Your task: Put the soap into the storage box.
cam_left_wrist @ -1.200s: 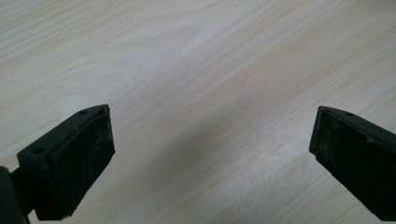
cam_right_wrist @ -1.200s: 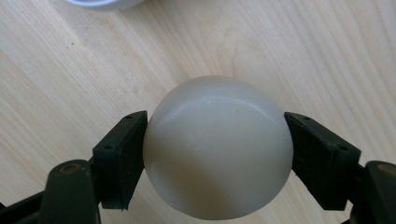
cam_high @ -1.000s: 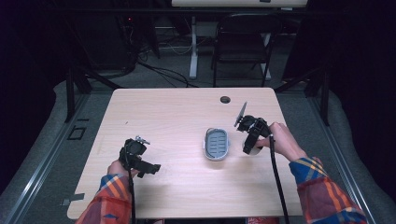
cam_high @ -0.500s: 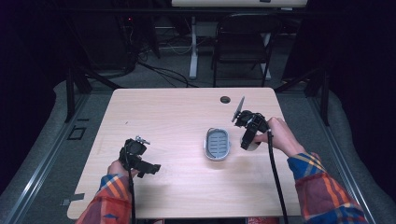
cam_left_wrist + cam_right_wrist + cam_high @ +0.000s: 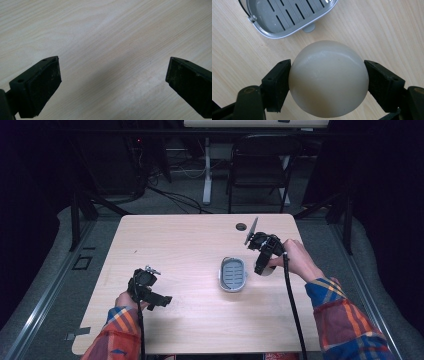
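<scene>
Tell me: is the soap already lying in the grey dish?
No: the right gripper grips the round soap above the table, beside the empty grey dish.

Right tool [image 5: 328,82] clamped shut, pointing down; left tool [image 5: 112,85] gapes wide, low.
</scene>
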`<action>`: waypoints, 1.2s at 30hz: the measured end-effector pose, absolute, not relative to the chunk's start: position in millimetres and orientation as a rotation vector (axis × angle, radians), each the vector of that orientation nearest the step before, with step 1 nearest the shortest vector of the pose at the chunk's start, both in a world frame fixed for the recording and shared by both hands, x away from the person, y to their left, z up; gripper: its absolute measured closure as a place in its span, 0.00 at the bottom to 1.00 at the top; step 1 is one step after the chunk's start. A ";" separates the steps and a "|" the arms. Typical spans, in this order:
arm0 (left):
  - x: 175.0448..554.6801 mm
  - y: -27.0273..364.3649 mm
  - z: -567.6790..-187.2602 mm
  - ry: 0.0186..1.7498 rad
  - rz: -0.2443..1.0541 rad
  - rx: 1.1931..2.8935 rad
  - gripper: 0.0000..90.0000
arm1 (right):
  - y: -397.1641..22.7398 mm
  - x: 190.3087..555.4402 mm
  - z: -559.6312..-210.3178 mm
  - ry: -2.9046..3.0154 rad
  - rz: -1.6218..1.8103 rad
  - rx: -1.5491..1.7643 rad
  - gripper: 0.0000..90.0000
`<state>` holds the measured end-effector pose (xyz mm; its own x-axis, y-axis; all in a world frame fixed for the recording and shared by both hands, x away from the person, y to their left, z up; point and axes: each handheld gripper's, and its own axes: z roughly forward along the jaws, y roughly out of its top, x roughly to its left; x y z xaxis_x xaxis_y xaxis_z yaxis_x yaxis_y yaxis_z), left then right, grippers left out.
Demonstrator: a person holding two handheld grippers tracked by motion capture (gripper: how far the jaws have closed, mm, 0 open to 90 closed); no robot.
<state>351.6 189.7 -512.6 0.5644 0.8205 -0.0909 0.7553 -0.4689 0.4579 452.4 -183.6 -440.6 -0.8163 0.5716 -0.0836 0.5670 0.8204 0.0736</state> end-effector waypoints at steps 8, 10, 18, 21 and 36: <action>351.6 189.7 -512.5 1.266 0.193 2.353 0.00 | -175.6 455.7 -438.3 2.909 0.061 0.894 0.27; 351.6 189.6 -512.7 1.268 0.196 2.350 0.00 | -173.4 456.8 -437.7 2.909 0.064 0.889 0.27; 351.6 189.6 -512.8 1.268 0.195 2.350 0.00 | -163.1 460.2 -433.7 2.914 0.076 0.870 0.27; 351.6 189.5 -512.6 1.266 0.194 2.352 0.00 | -159.9 460.9 -433.2 2.913 0.079 0.869 0.27; 351.8 189.4 -512.9 1.261 0.192 2.353 0.00 | -130.9 466.8 -428.4 2.938 0.095 0.806 0.27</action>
<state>351.8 189.4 -512.9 0.5696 0.8168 -0.0918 0.7524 -0.4733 0.4582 466.8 -130.9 -428.4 -0.8559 0.5118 -0.0737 0.5060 0.8584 0.0846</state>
